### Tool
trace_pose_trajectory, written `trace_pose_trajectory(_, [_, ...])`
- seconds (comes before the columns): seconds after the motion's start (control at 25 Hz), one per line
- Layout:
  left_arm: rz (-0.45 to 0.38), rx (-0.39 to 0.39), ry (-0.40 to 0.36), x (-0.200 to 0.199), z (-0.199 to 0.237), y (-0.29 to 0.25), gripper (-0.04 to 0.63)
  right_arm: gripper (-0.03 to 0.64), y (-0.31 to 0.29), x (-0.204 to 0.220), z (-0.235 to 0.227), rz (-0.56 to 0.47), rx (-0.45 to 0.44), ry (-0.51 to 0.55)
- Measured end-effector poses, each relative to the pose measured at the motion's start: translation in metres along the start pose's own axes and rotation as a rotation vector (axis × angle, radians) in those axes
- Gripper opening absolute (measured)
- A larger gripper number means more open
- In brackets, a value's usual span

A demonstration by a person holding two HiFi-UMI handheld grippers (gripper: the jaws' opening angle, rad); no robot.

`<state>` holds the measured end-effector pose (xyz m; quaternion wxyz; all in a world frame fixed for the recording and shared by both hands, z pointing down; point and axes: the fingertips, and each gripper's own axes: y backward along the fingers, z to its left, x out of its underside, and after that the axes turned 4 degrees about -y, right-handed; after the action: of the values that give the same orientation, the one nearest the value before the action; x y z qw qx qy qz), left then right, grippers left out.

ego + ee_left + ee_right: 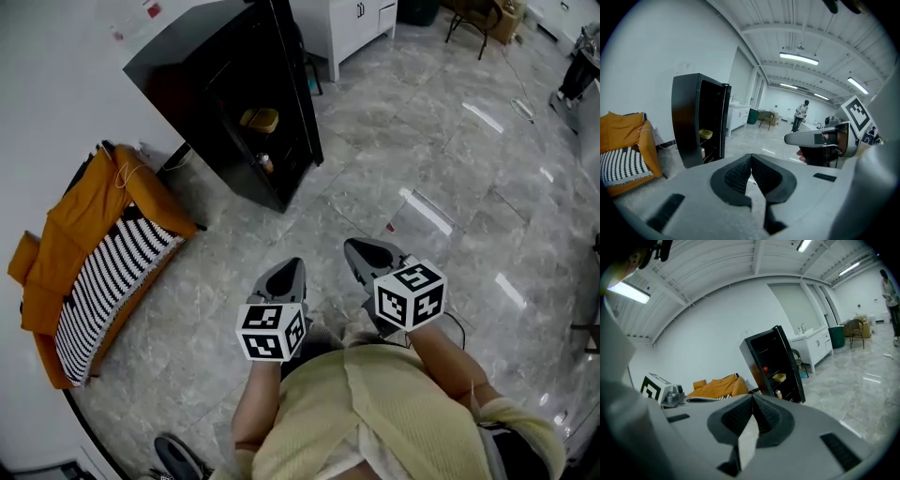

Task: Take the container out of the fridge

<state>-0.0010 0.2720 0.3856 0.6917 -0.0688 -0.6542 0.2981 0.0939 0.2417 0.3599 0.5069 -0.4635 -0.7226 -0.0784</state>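
A black fridge (234,103) stands open on the floor ahead, near the white wall. On one of its shelves sits a yellow container (260,119), which also shows in the left gripper view (706,134) and the right gripper view (779,377). A small can (267,163) stands on a lower shelf. My left gripper (291,267) and right gripper (361,248) hang side by side over the floor, well short of the fridge. Both are shut with nothing between the jaws, the left (751,158) and the right (753,398) alike.
An orange couch (66,234) with a striped black-and-white throw (103,281) lies left of the fridge. White cabinets (352,23) and a chair (473,23) stand beyond it. A person (801,115) stands far off across the grey marble floor (441,159).
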Motion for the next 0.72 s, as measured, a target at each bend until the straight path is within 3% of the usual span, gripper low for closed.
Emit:
trace_pose_trajectory(0.4, [0.023,0.01,-0.001,-0.006,0.013,-0.033,0.023,0.029,-0.024,-0.002,-0.021,0.033,0.008,-0.006])
trace_pose_trajectory(0.72, [0.044,0.06,-0.002,-0.025,0.04,-0.079,0.023,0.028,-0.066,-0.034,-0.048,0.038,0.042,0.004])
